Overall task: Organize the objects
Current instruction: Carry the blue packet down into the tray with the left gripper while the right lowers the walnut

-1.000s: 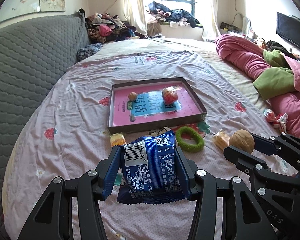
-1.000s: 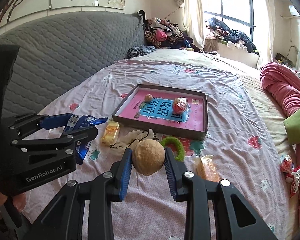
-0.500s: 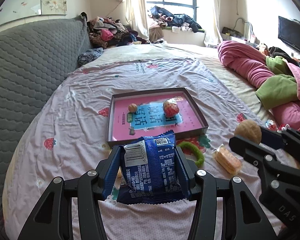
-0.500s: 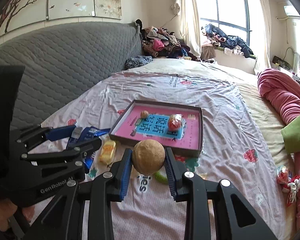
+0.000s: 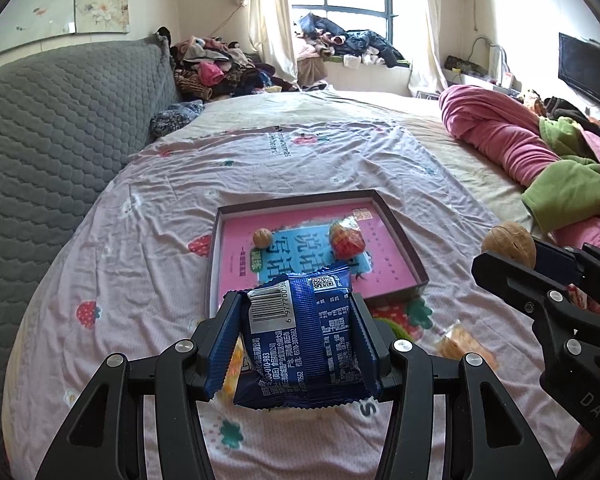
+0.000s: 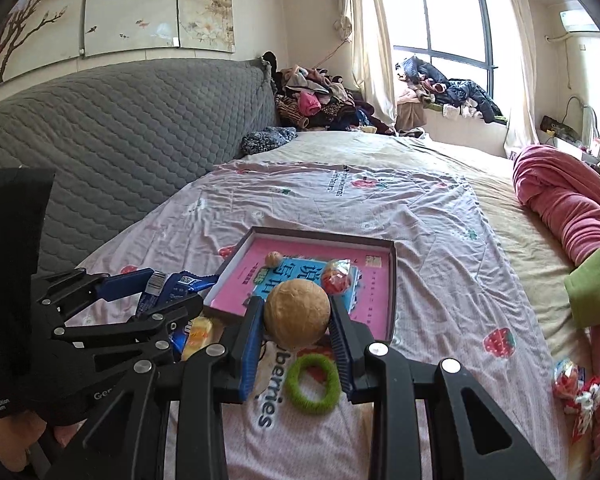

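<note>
Left claw (image 5: pixel 296 334) clenched on blue snack packet (image 5: pixel 300 340). Right claw (image 6: pixel 296 340) grips walnut (image 6: pixel 297 315). Both above bed (image 5: pixel 148 240), near tray (image 5: pixel 400 236).

The blue snack packet (image 5: pixel 304 336) hides the tray's (image 5: pixel 400 236) near edge and most of a yellow wrapped sweet (image 6: pixel 198 332), while the walnut (image 6: pixel 297 311) covers part of the tray's printed characters, too small to read.
</note>
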